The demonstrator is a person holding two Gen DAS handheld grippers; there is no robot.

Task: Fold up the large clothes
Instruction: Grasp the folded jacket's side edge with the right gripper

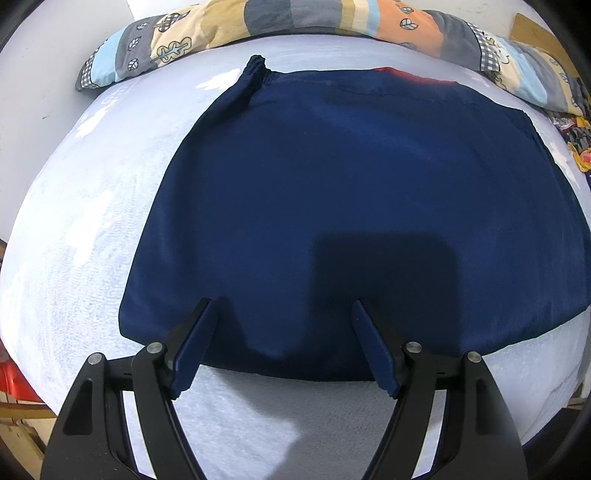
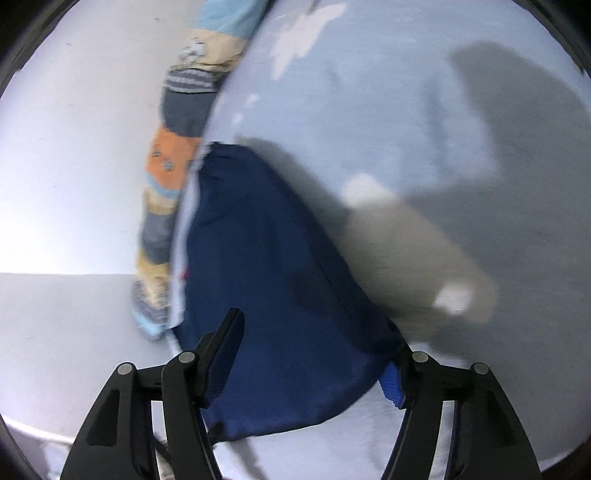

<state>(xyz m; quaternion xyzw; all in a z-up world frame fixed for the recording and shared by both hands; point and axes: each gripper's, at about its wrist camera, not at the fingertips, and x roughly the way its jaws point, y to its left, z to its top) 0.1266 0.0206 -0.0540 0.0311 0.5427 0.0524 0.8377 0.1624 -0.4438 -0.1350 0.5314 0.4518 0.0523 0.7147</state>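
In your left wrist view, your left gripper [image 1: 282, 306] was spread wide and held nothing, hovering over the near hem of the navy garment [image 1: 351, 206]. That garment lay flat on the pale blue bed sheet [image 1: 85, 236], its elastic cuff [image 1: 256, 66] pointing toward the patchwork quilt [image 1: 295, 18] along the far edge.

In your right wrist view, blurred by motion, your right gripper [image 2: 317, 343] also stood open, fingers either side of the navy garment [image 2: 266, 277]; whether they touched the cloth was hard to judge.
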